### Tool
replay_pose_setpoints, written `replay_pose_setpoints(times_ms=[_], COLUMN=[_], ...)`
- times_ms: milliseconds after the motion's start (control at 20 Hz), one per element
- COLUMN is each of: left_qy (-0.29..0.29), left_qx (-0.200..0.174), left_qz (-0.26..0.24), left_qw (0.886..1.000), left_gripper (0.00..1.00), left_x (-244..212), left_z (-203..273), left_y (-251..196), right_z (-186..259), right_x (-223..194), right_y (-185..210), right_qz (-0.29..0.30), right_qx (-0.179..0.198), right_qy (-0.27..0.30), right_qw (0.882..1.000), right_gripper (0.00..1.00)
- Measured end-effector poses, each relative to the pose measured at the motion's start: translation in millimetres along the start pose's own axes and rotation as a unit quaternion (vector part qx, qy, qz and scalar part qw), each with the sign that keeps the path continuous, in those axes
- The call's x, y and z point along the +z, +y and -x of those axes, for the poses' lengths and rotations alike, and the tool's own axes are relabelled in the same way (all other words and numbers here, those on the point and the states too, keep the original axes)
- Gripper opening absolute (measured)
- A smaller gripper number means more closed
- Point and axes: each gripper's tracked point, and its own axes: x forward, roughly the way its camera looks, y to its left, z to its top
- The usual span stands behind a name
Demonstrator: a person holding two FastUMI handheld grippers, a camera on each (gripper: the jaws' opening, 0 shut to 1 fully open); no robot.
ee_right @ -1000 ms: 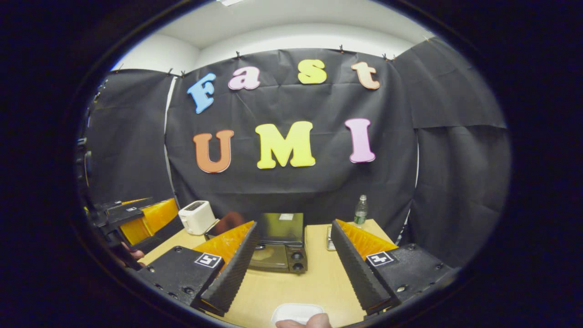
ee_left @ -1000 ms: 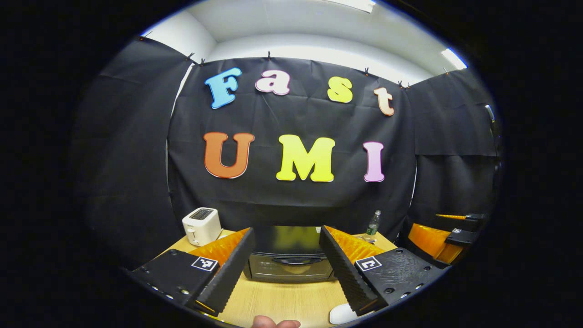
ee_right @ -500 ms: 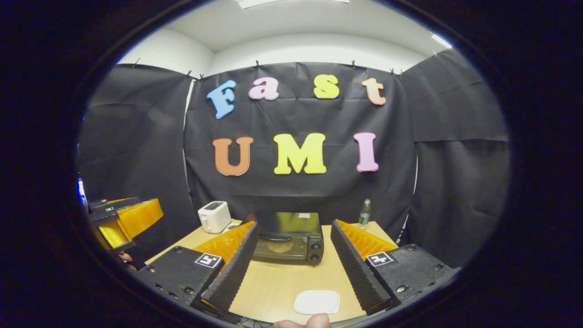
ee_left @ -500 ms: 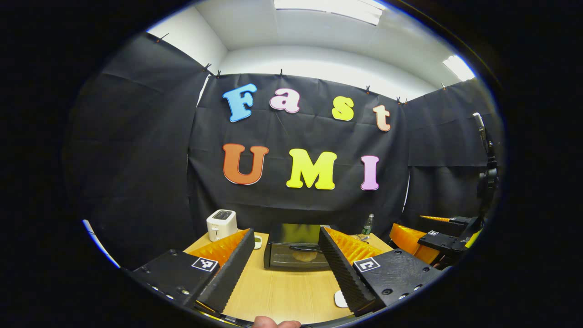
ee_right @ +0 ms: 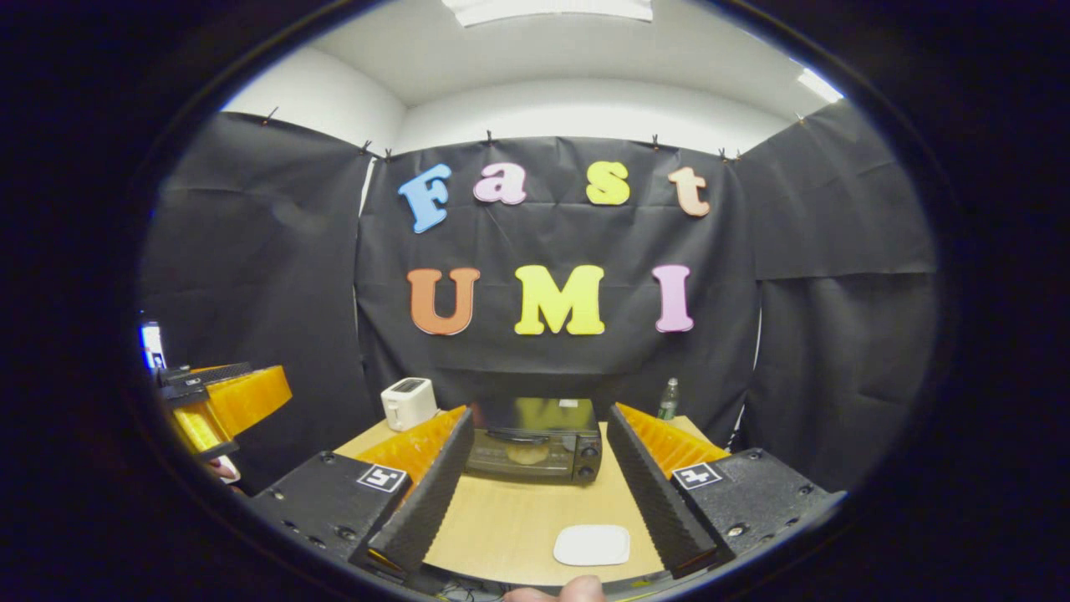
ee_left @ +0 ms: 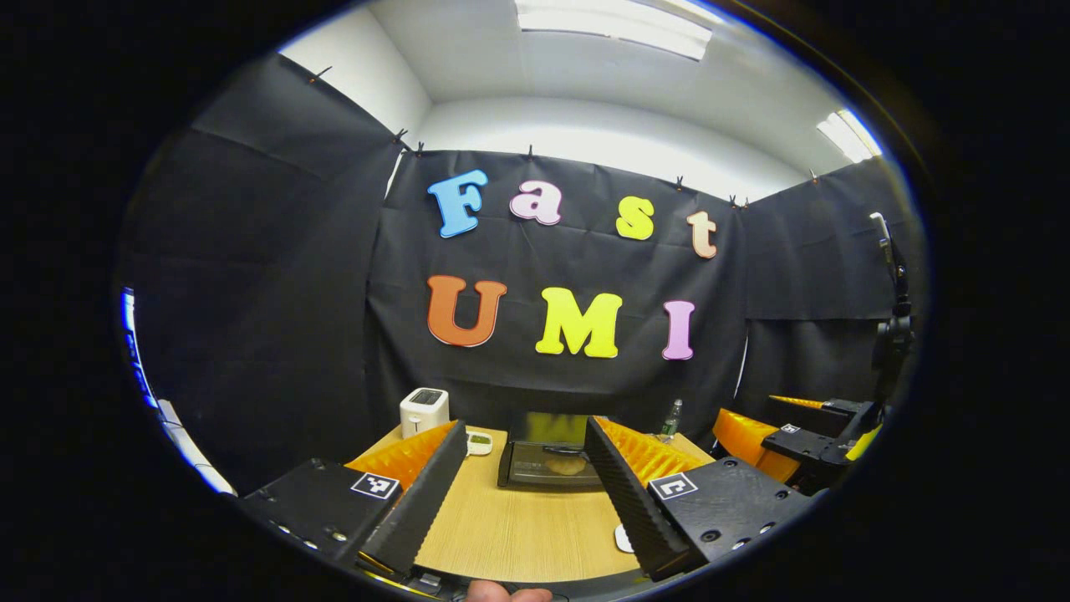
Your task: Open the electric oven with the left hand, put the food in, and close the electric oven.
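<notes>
Electric oven (ee_right: 533,451) seated at far end of wooden table (ee_right: 510,527), door closed, food (ee_right: 527,452) seen behind glass. White plate (ee_right: 592,545) laid before oven. Left gripper (ee_left: 522,493) and right gripper (ee_right: 535,502) both held spread wide, empty, well short of oven.

Bare desk (ee_right: 518,518) lies open between the near edge and the electric oven (ee_right: 535,439) at the back — broken on the right by a flat white plate (ee_right: 592,544). A white toaster (ee_right: 408,402) stands at the oven's left, with a small device (ee_left: 479,441) between them, and a bottle (ee_right: 667,399) at its right. The booth's cloth wall closes in behind and on both sides.
</notes>
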Motion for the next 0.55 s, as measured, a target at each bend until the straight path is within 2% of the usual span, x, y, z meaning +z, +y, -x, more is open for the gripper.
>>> replay_pose_setpoints(times_ms=[250, 550], left_qy=[0.007, 0.000], left_qx=[0.017, 0.008], left_qz=[0.002, 0.001], left_qw=[1.000, 1.000], left_gripper=[0.93, 0.93], left_x=[-4, -2], left_z=[9, 8], left_y=[10, 1], right_z=[12, 15], right_x=[-9, -2], right_y=[-5, -6], right_qz=[-0.012, -0.009], right_qx=[-0.006, -0.009], right_qy=[0.004, -0.002], right_qw=[1.000, 1.000], right_gripper=[0.96, 1.00])
